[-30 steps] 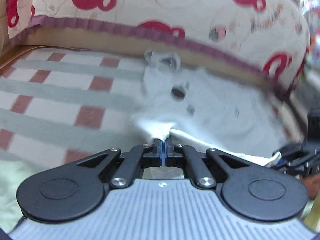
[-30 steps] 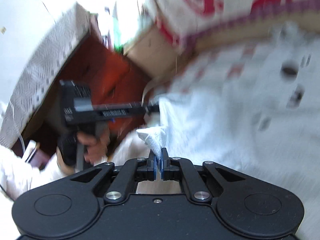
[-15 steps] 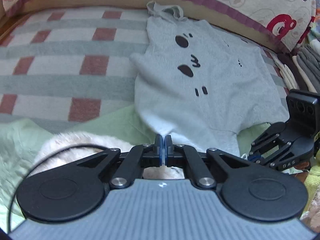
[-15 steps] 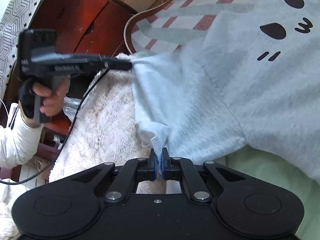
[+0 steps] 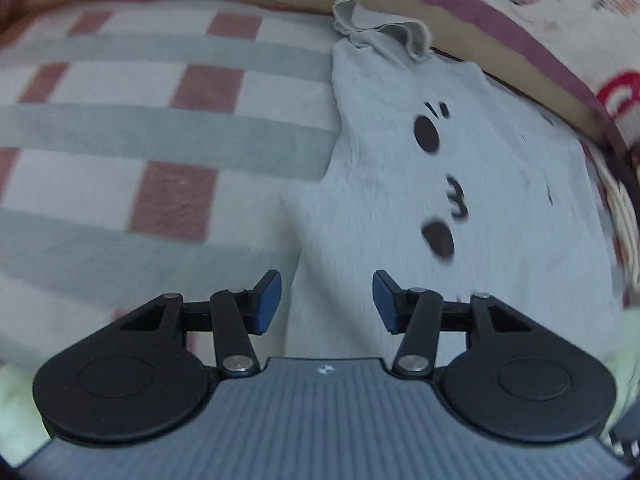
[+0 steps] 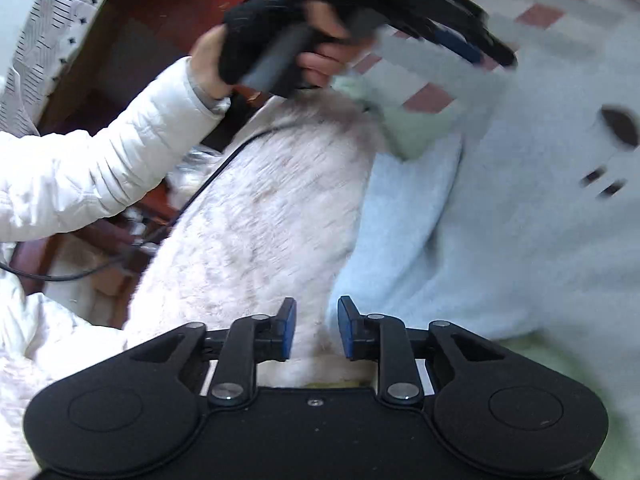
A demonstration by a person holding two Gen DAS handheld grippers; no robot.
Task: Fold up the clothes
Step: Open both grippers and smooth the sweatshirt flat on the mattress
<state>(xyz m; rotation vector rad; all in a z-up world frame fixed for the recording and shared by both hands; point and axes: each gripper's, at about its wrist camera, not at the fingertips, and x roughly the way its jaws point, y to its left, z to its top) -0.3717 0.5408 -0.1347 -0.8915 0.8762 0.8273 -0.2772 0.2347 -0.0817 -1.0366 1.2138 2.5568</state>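
from the left wrist camera i see the checked blanket [image 5: 168, 128], red, white and grey-green squares, covering the surface to the left of the grey garment [image 5: 460, 184]. the grey garment lies spread flat on that blanket, its ribbed collar [image 5: 384, 36] at the far end against the padded edge, and a printed face of black ovals and small marks on its upper side. beyond the garment, to its right, stands a cushion with red bear prints [image 5: 580, 20]. my left gripper [image 5: 326, 304] hangs over the near hem of the garment; its jaws are opening, the blue pads [image 5: 266, 304] stand well apart and nothing is pinched between them, the cloth lying below the gap. from the right wrist camera, left of the garment [image 6: 500, 240], i see a white padded sleeve [image 6: 100, 176] and a hand in a dark fingerless glove [image 6: 280, 48] holding the handle of the left gripper, which reaches over the blanket; that part is blurred. a fluffy white cover [image 6: 256, 240] lies just beside the garment's left edge, with a black cable [image 6: 216, 176] across it. my right gripper [image 6: 317, 330] sits at the garment's near corner; its jaws are opening, pads apart, gripping nothing, with the fluffy cover and the garment's edge seen through the gap.
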